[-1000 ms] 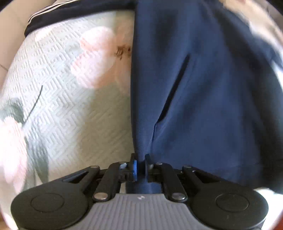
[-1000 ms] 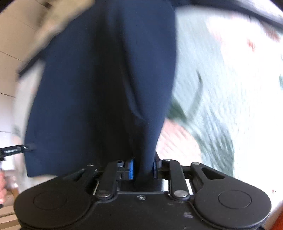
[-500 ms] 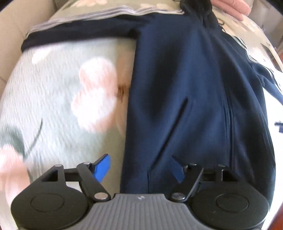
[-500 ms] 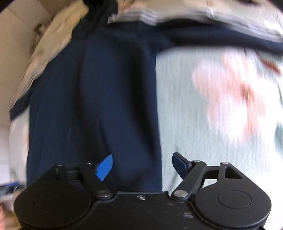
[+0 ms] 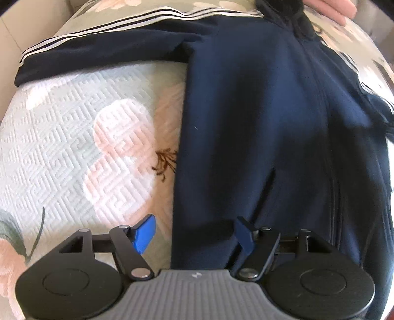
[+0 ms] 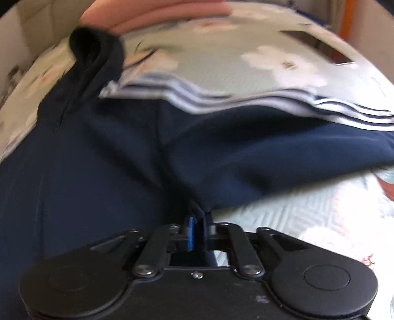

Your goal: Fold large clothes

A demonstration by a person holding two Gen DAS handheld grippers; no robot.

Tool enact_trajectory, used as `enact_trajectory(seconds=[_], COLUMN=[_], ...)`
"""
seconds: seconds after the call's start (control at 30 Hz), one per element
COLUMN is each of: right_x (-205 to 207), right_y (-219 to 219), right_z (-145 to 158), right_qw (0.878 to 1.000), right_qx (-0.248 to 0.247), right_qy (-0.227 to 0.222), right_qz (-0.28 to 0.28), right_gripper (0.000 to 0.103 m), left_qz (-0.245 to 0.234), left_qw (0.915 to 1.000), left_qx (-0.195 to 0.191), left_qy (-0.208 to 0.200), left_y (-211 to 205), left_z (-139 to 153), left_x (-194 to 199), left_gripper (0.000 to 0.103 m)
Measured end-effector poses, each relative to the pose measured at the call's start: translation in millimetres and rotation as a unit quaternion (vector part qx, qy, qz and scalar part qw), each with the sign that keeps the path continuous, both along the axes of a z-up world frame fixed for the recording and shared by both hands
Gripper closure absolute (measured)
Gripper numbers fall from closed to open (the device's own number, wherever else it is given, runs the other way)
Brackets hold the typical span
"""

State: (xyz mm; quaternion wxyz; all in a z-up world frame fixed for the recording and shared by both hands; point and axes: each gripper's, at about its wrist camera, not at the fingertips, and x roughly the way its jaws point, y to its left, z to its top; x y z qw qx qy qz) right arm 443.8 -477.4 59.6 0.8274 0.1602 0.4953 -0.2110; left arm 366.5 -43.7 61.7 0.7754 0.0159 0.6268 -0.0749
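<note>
A navy zip jacket lies flat on a bed, collar at the far end. Its white-striped sleeve stretches out to the left in the left wrist view. My left gripper is open low over the jacket's bottom left corner. The side edge runs between the blue pads, which do not press on it. My right gripper is shut on a pinch of navy fabric where the other sleeve meets the body.
The bed wears a pale green quilted cover with pink flowers, also seen as the cover beside the right gripper. A pink folded item lies beyond the collar. A dark flat object sits at the far right.
Both grippers let go of the jacket's lower edge and opened. The left stayed open near the bottom corner. The right moved up toward the sleeve and shut on fabric there.
</note>
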Motion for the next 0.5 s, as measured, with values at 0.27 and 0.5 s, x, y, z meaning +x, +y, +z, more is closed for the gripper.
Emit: enact_trajectory(seconds=[0.27,0.5], right_x=[33,61], right_y=[8,42], right_z=[-31,16], right_qw=[0.996,0.987], right_qx=[-0.054,-0.139], right_qy=[0.065,0.064], right_qz=[0.026,0.049], right_gripper=[0.086,0.048], left_qz=[0.046,0.096], left_qw=[0.9986,0.9945], left_qx=[0.007,0.023], left_qy=[-0.025,-0.036], left_y=[32,91], left_z=[12,28], left_x=[50,114], left_gripper=[0.024,0.022])
